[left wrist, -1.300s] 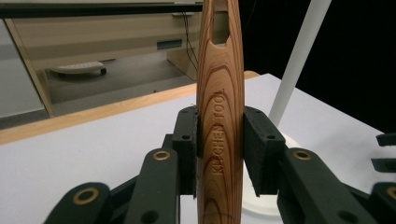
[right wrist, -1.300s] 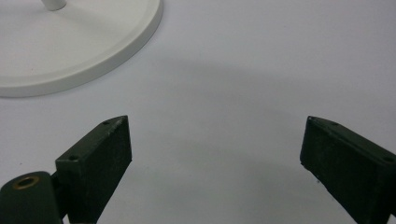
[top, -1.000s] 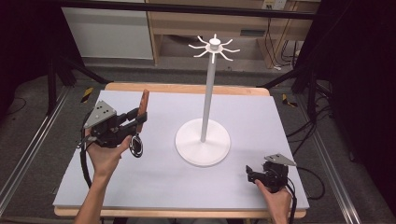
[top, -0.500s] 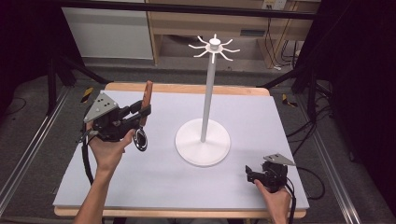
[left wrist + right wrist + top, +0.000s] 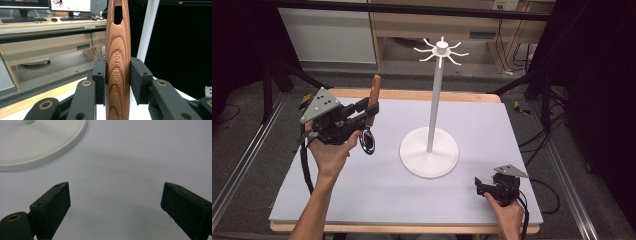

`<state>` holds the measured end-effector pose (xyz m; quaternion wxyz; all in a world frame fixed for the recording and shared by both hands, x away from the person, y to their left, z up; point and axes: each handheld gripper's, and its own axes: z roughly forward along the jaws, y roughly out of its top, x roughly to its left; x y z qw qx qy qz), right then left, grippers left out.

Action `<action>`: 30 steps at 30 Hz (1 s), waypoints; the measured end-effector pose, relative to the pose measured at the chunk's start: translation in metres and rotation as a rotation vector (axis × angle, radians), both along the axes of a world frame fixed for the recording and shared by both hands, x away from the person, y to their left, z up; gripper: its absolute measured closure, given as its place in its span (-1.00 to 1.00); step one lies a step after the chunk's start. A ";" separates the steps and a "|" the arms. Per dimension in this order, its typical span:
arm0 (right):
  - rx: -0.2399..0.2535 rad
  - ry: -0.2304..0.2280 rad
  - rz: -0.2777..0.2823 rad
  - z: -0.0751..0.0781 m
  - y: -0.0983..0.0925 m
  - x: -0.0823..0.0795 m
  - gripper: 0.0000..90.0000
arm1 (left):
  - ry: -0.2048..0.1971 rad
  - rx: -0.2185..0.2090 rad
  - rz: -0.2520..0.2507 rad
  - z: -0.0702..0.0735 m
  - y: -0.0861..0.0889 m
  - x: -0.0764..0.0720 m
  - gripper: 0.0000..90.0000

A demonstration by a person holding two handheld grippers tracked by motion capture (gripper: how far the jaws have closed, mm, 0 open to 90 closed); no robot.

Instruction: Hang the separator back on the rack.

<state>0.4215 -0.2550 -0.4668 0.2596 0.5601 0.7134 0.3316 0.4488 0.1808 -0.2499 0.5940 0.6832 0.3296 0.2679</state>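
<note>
Now the wooden kitchen tool (image 5: 117,62) sits clamped between the pads of the left gripper (image 5: 362,112), its handle upright with the hanging slot at twelve o'clock in the left gripper view and the words KITCHEN TOOL running along the grain. In the high view the handle (image 5: 374,97) sticks up from the jaws at about ten o'clock from the middle of the table, and the tool's dark round head (image 5: 368,142) hangs below the gripper, clear of the grey mat (image 5: 377,200). Compared with a second ago, the left hand (image 5: 332,152) has carried the tool higher and a little toward the white hook stand (image 5: 430,152); the grip on it has not changed. That lift suggests the work in hand is hanging the utensil by its slot on one of the hooks of the stand's crown (image 5: 441,50), which stands well above the tool at about one o'clock from it, so more raising and a reach across are probably called for.

At five o'clock on the table, the right gripper (image 5: 479,187) has kept its place near the mat's near edge, jaws wide apart and holding nothing, with the stand's round base (image 5: 37,147) just ahead of it.
</note>
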 end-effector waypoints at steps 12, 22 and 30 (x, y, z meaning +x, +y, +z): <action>0.002 -0.001 -0.001 0.000 0.000 0.000 -0.79 | -0.028 0.010 -0.040 0.015 -0.021 -0.001 0.50; 0.006 0.001 -0.002 0.000 0.000 0.000 -0.79 | -0.040 0.009 -0.057 0.026 -0.031 -0.001 0.50; 0.006 -0.001 -0.001 0.000 0.000 0.001 -0.79 | -0.055 0.001 -0.069 0.037 -0.035 -0.001 0.50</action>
